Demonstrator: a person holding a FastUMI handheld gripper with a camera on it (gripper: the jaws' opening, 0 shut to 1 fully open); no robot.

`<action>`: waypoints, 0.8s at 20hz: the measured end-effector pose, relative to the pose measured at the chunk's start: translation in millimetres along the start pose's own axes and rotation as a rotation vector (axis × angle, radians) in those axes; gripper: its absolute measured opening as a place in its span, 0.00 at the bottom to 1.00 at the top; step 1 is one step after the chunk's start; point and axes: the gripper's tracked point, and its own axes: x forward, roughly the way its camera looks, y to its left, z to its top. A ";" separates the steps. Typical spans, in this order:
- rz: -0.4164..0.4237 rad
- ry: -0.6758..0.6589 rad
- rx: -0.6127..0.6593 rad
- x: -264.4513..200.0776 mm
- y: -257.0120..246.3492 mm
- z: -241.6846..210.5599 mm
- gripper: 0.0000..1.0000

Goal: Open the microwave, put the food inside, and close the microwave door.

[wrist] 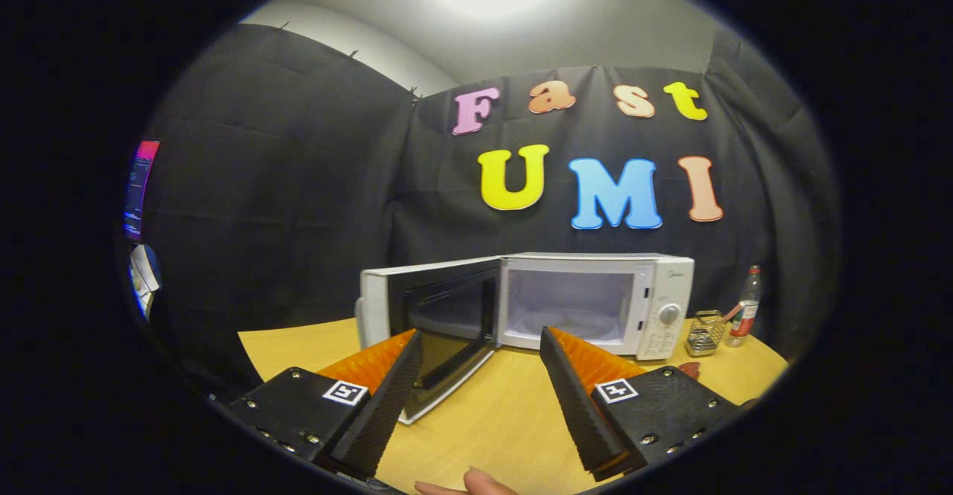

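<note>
The gripper (480,346) sits low over the wooden table (499,420), pointing level toward the microwave (595,301) ahead, its two fingers (391,398) spread wide with only bare tabletop between them, so it is released and grasps nothing. A fingertip of a person's hand (476,482) shows at the near edge, just behind the fingers. Each finger base carries a small square black-and-white marker. The microwave stands at the far side of the table against the black cloth wall, and its door (432,331) is swung fully open to the left, reaching out toward the left finger; the cavity (569,305) behind it looks bare and pale. On the microwave's right panel are a round dial (669,314) and a small brand mark too small to read. Just right of the microwave stand a small wire basket (704,333) and a clear bottle (745,316) with a red cap and a red label, whose writing I cannot make out. No food can be made out for certain.
</note>
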 end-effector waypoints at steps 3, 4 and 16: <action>-0.092 0.020 -0.026 1.6 -60.5 -7.0 0.96; -0.114 0.027 -0.032 2.4 -77.3 -10.2 0.96; -0.259 0.166 0.052 19.3 -210.5 -72.6 0.96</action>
